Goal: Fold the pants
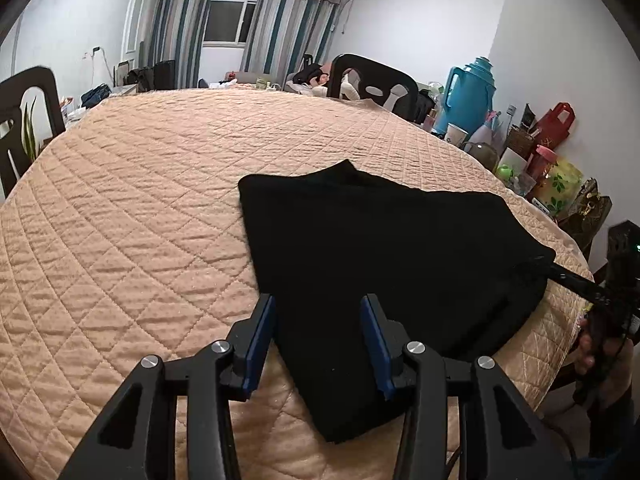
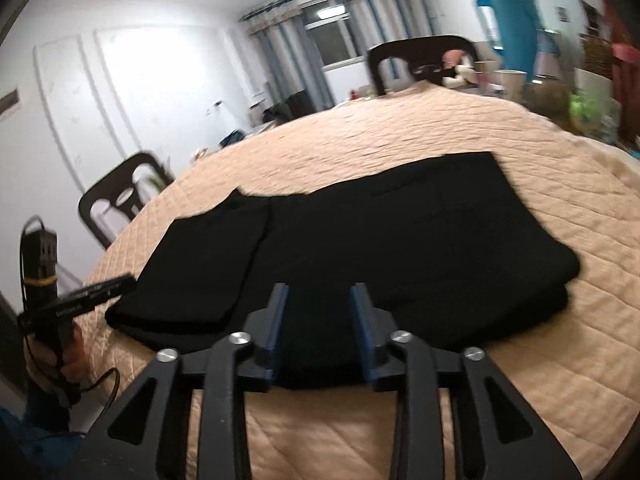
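Observation:
Black pants (image 1: 380,256) lie folded in a flat stack on the peach quilted table cover (image 1: 140,208). My left gripper (image 1: 318,324) is open and empty, its blue pads just above the near left corner of the pants. My right gripper (image 2: 318,312) is open and empty, hovering over the near edge of the pants (image 2: 360,248). In the left wrist view the right gripper's fingers (image 1: 572,278) reach the pants' right edge. In the right wrist view the left gripper (image 2: 100,290) sits at the pants' left end.
Dark chairs (image 1: 372,80) stand around the round table. A blue thermos (image 1: 468,92), cups, bottles and bags (image 1: 556,124) crowd the far right rim. Bare quilt stretches left of and beyond the pants. A window with striped curtains (image 1: 240,20) is at the back.

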{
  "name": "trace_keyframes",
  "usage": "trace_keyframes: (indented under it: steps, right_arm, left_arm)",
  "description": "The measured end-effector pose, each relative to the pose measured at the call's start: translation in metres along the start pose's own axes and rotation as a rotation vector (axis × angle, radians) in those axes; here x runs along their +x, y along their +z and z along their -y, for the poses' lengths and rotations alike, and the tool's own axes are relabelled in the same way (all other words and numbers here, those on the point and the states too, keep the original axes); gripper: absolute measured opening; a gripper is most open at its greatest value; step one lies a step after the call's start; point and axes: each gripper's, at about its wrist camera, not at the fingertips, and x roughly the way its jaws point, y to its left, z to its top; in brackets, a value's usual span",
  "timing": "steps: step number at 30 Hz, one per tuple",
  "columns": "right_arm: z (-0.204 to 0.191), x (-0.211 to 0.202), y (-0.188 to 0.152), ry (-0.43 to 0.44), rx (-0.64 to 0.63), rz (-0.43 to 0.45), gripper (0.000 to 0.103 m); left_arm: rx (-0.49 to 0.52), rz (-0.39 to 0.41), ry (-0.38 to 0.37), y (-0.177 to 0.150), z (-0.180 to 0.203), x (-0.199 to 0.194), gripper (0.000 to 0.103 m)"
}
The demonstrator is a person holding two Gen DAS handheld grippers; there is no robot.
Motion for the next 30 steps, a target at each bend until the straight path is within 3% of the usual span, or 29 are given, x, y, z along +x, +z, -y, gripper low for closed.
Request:
trace_keyframes:
  steps: [7,9,14,21,30]
  right_arm:
    - [0.048,-0.036,-0.008,-0.058,0.208,0.003,0.044]
    - [0.058,-0.038,-0.011,-0.063,0.266,-0.019,0.049]
    - [0.079,-0.032,-0.010,-0.036,0.404,-0.015,0.050]
    - [0.090,-0.031,-0.006,-0.055,0.510,0.064,0.051]
    - [0.091,-0.018,0.007,-0.117,0.518,0.112,0.052]
  left_arm:
    - [-0.003,0.003,0.010,-0.003,0.000,0.001,0.047]
    - [0.002,0.002,0.016,-0.003,0.002,0.002,0.047]
    - [0.015,0.000,0.026,-0.004,0.005,0.004,0.047]
    - [-0.001,-0.008,0.017,-0.004,0.002,0.008,0.047]
    - [0.005,-0.006,0.018,-0.006,0.002,0.009,0.048]
